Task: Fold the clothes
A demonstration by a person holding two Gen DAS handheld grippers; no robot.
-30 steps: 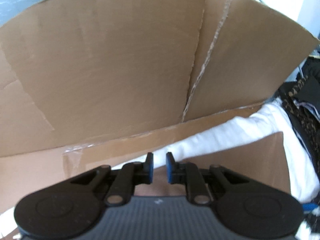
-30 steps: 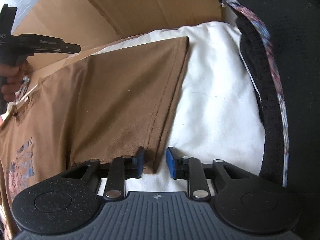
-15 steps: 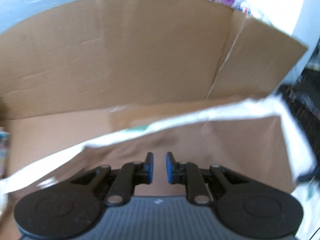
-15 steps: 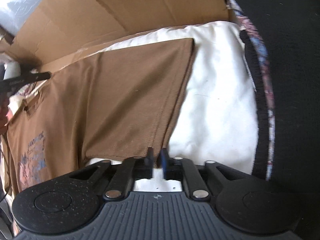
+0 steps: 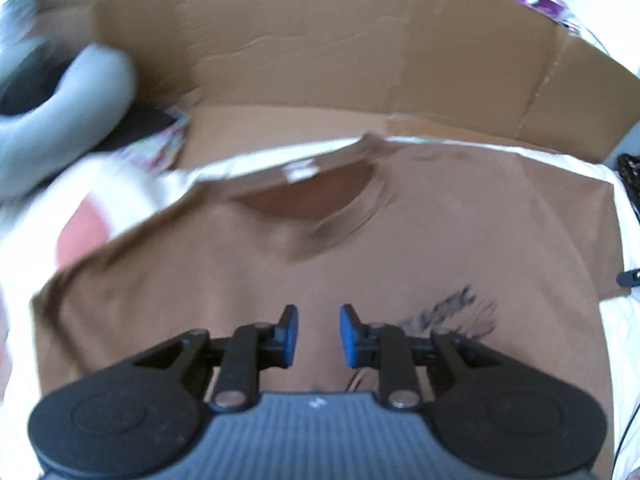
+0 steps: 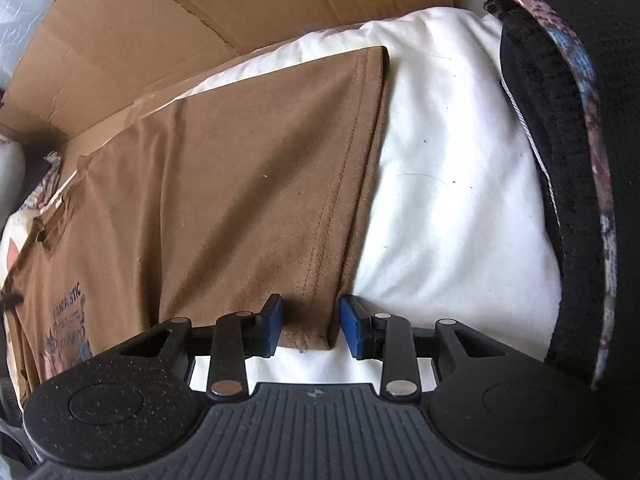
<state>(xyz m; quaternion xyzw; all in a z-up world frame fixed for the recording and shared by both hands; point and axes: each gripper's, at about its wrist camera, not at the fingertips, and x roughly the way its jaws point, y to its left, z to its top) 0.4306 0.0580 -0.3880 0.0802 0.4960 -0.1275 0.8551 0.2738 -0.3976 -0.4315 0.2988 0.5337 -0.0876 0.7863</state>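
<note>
A brown T-shirt (image 5: pixel 400 248) lies flat on a white cushion (image 6: pixel 448 184), collar (image 5: pixel 312 196) away from me and a dark print (image 5: pixel 452 312) on the chest. My left gripper (image 5: pixel 318 334) hovers over the chest, its jaws opening with nothing between them. In the right wrist view one side of the T-shirt (image 6: pixel 248 184) is folded over. Its stitched hem corner (image 6: pixel 308 328) lies between the jaws of my right gripper (image 6: pixel 310 326), which are opening, and the pads do not press it.
Cardboard box walls (image 5: pixel 320 52) (image 6: pixel 224 4) rise behind the cushion. A black garment with a patterned strip (image 6: pixel 560 128) runs along the cushion's right side. A blurred grey object (image 5: pixel 72 92) sits at the far left of the left wrist view.
The left gripper swept from facing the cardboard wall to above the shirt's chest, and its jaws widened. The right gripper stayed at the hem corner, narrowed there, then spread apart.
</note>
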